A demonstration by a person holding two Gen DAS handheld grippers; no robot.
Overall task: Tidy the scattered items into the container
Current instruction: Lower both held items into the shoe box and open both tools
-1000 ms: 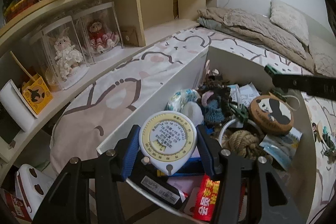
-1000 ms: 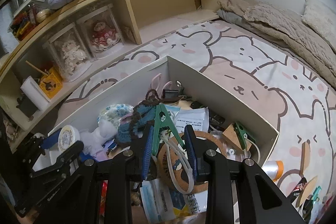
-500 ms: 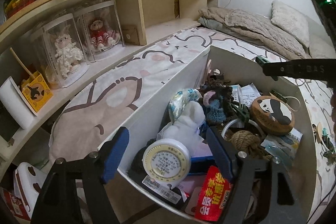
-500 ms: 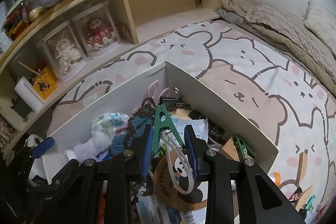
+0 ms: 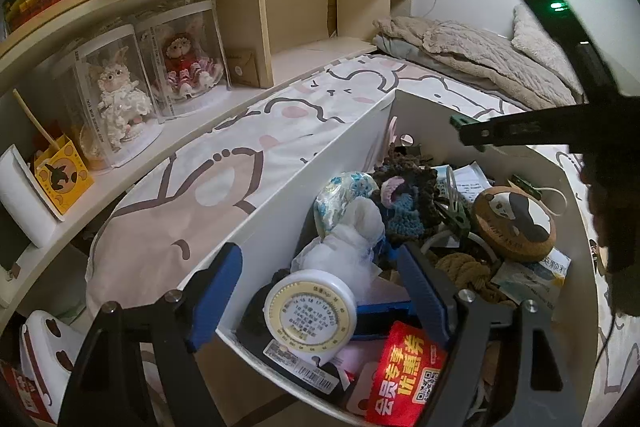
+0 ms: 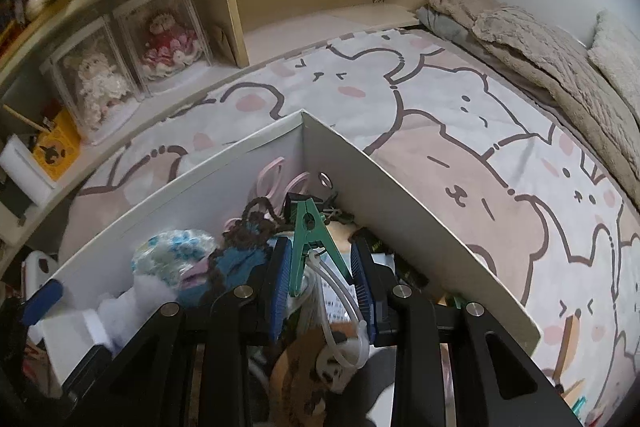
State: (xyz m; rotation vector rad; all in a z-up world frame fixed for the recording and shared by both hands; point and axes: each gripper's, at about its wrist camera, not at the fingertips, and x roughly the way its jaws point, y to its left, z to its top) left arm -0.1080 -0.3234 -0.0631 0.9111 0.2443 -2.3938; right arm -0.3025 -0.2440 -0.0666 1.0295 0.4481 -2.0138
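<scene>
Two grippers work over one white box (image 5: 288,183) standing on the bear-print bed sheet (image 6: 460,131); the step in hand is, by my reading, dropping items in. The left gripper (image 5: 320,291) hangs at the box's near corner, jaws opening and wide apart, pressing on nothing; the round tape measure (image 5: 310,315) lies loose between them atop the pile. The right gripper (image 6: 322,279) has its jaws narrowed onto a green clothespin (image 6: 310,243), poised above the box's far corner; its next move calls for letting go over the pile. Inside, largest first: white plush (image 5: 352,243), panda disc (image 5: 514,223), crocheted yarn piece (image 5: 404,195), red packet (image 5: 408,375); the box looks nearly full.
</scene>
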